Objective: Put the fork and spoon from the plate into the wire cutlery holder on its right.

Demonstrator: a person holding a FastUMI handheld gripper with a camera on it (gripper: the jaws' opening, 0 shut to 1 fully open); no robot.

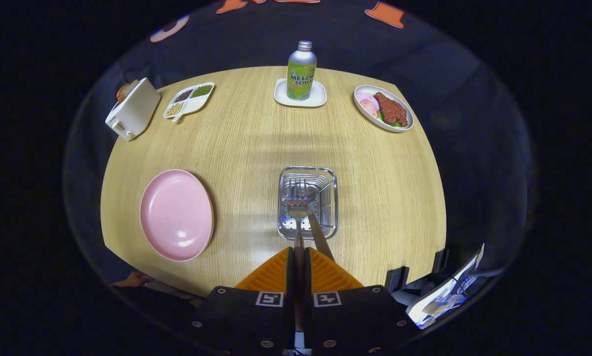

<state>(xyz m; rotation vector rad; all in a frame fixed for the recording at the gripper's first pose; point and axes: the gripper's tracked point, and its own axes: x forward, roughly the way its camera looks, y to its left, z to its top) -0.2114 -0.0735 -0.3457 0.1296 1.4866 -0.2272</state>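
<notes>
The tongs [299, 254] are clenched on one spoon [298, 213], its bowl inside the one wire holder [307, 201] just ahead. One fork [319, 236] leans there too, tines lost among wires. One empty plate [177, 214] sits left on the tabletop [256, 143].

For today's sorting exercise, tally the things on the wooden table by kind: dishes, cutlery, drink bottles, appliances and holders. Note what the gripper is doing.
Dishes: 4 – pink plate, divided dish, white coaster dish, meat plate
Cutlery: 2 – spoon, fork
Drink bottles: 1 – soda bottle
Appliances: 1 – toaster
Holders: 1 – wire cutlery holder
Total: 9
The gripper is shut on the spoon, over the holder.
</notes>
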